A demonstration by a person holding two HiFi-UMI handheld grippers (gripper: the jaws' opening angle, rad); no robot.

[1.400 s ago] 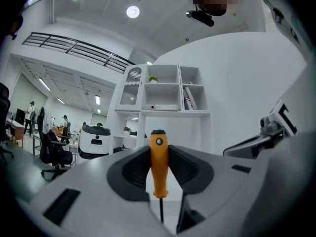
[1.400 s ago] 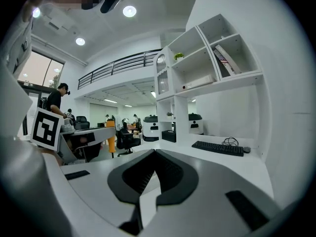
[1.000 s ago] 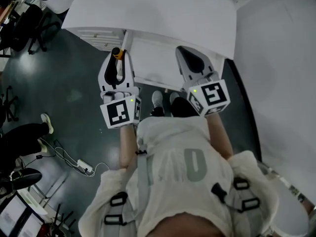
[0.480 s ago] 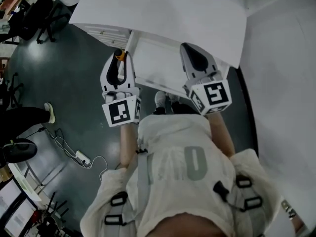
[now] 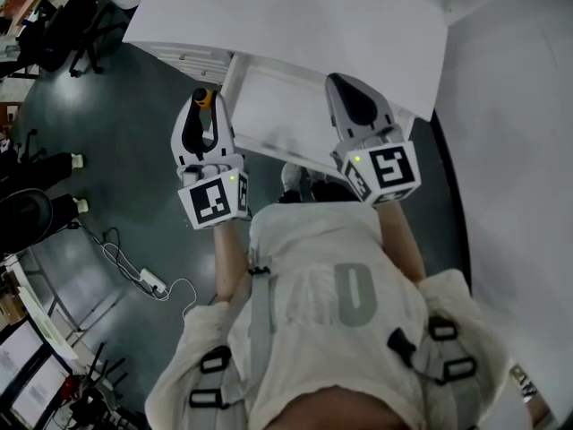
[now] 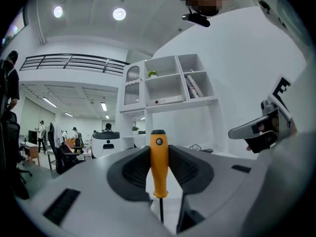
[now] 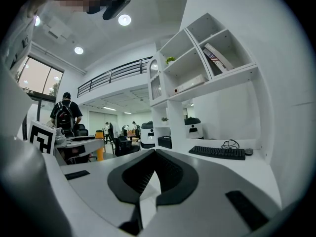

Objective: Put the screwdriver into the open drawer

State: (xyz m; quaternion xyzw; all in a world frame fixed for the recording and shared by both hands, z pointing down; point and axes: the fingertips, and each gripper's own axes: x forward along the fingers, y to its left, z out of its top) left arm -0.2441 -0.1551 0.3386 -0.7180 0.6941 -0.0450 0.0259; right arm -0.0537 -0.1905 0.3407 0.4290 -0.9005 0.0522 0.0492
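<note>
A screwdriver with an orange handle [image 5: 204,98] and thin dark shaft is clamped in my left gripper [image 5: 202,107], with the handle sticking out past the fingertips. In the left gripper view the handle [image 6: 158,161] stands upright between the ribbed pads of that gripper [image 6: 158,151]. It hovers just left of the open white drawer [image 5: 276,113], beside the drawer's left wall. My right gripper [image 5: 344,90] is shut with nothing in it and hangs over the drawer's right side. In the right gripper view its tips [image 7: 154,155] touch.
The drawer comes out from under a white desk [image 5: 295,16]. A white drawer cabinet [image 5: 186,61] stands left of it and a white wall [image 5: 519,150] lies to the right. A power strip with cable [image 5: 149,281] and office chairs [image 5: 54,25] are on the dark floor.
The left gripper has rolled a little and now sits slightly further left of the drawer's corner, still holding the screwdriver. The right gripper has shifted slightly over the drawer.
</note>
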